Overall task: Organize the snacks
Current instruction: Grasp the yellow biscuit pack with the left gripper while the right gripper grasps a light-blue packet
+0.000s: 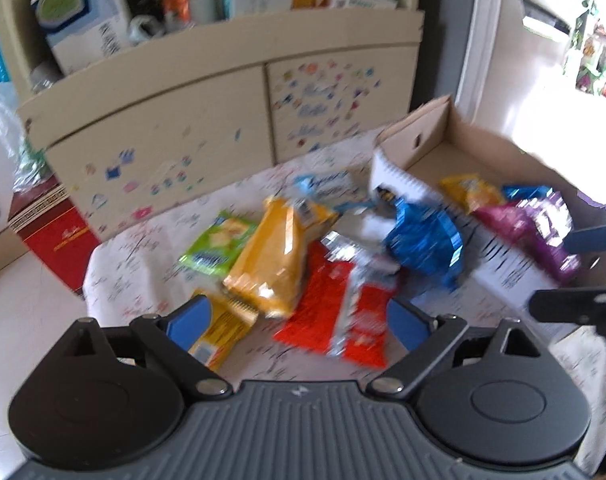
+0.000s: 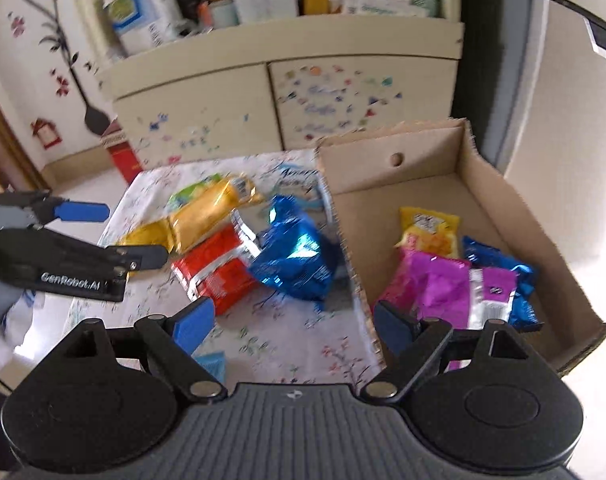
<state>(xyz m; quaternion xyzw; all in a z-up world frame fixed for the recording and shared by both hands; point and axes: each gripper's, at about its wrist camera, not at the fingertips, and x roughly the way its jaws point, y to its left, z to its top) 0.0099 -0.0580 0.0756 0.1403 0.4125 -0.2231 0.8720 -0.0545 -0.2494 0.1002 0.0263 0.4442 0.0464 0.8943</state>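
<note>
Both jaws apart, empty. Red packet sits dead ahead between left gripper fingers, long axis running away; right gripper straddles cardboard box wall.

Black gripper w/ blue pads, "GenRobot.AI" mark.

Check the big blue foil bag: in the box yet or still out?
Out. The blue foil bag lies on the tablecloth, against the outer side of the cardboard box wall.
</note>
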